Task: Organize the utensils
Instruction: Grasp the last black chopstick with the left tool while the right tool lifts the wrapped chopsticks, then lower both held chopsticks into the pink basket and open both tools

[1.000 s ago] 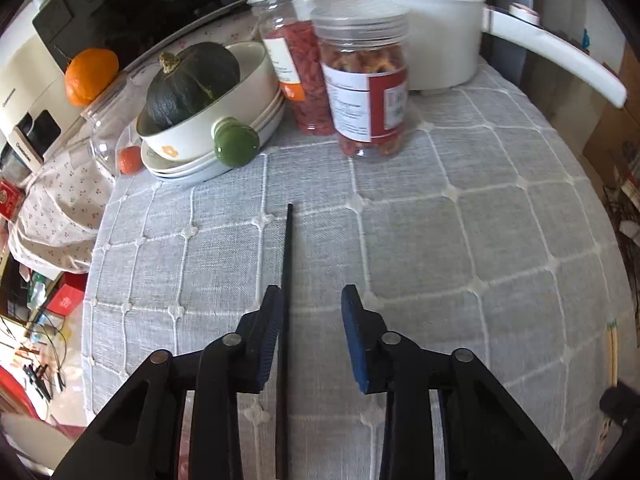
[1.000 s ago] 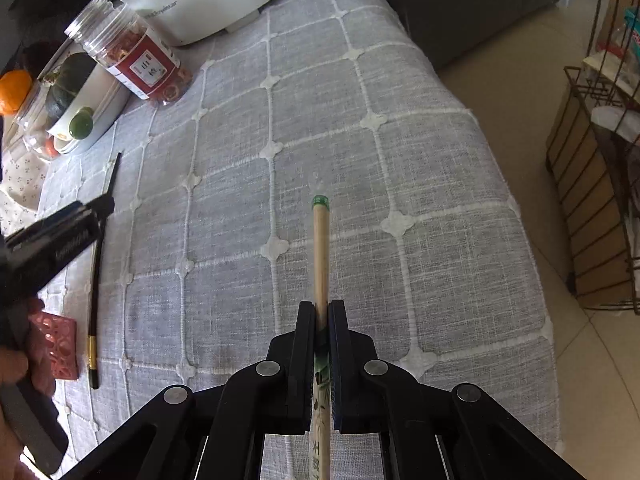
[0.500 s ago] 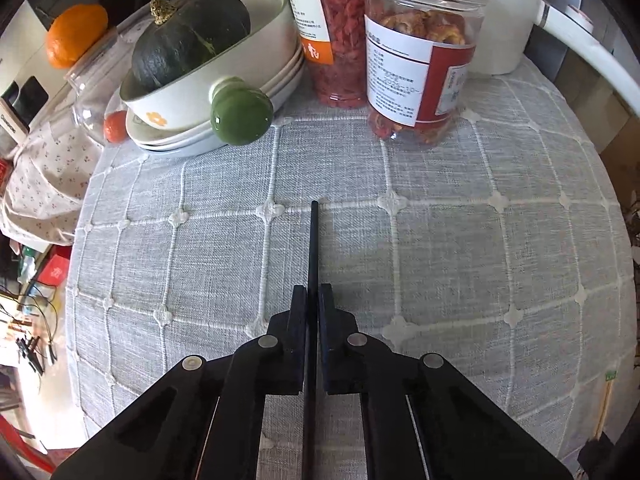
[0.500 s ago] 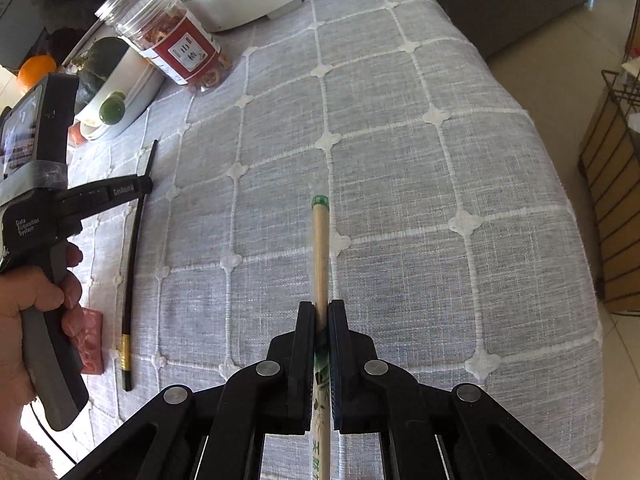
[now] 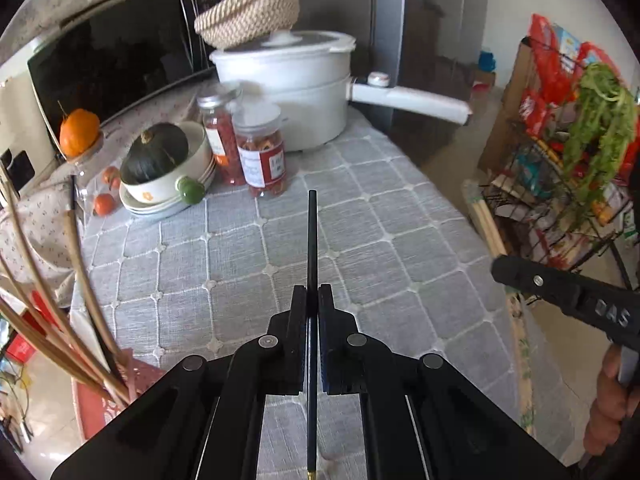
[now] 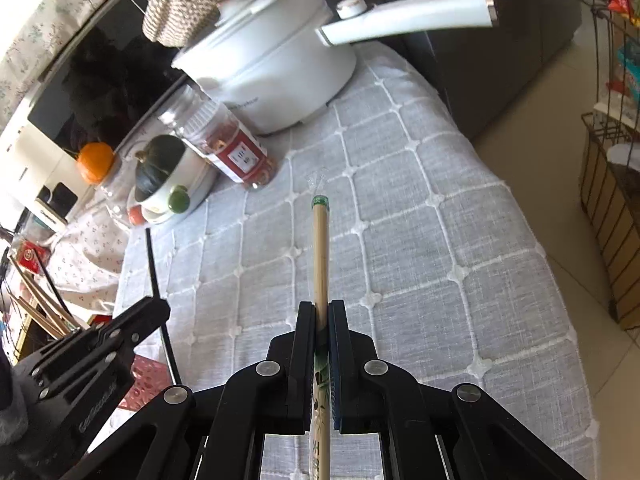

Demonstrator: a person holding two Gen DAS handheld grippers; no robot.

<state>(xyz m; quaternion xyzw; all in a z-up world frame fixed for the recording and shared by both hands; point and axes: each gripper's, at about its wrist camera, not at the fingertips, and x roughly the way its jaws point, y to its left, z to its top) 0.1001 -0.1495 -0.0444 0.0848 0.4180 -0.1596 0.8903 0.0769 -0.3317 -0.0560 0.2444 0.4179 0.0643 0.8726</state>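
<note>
My left gripper [image 5: 312, 294] is shut on a black chopstick [image 5: 312, 236] and holds it lifted above the grey quilted tablecloth [image 5: 400, 248]. The chopstick points away from me toward the jars. My right gripper [image 6: 320, 310] is shut on wrapped wooden chopsticks [image 6: 320, 252] with a green tip, also held above the cloth. A pink utensil holder [image 5: 100, 396] with several wooden chopsticks [image 5: 48, 280] stands at the lower left of the left wrist view. The left gripper and its black chopstick [image 6: 154, 268] show at the left of the right wrist view.
A white pot with a long handle [image 5: 296, 92], two jars [image 5: 260, 148], a bowl holding a green squash [image 5: 160, 160] and an orange [image 5: 79, 132] stand at the table's far side. A wire rack with packets and greens [image 5: 568, 152] stands on the floor at right.
The left gripper closed on the black chopstick and lifted it off the cloth. Both grippers rose and tilted up, so more of the room shows.
</note>
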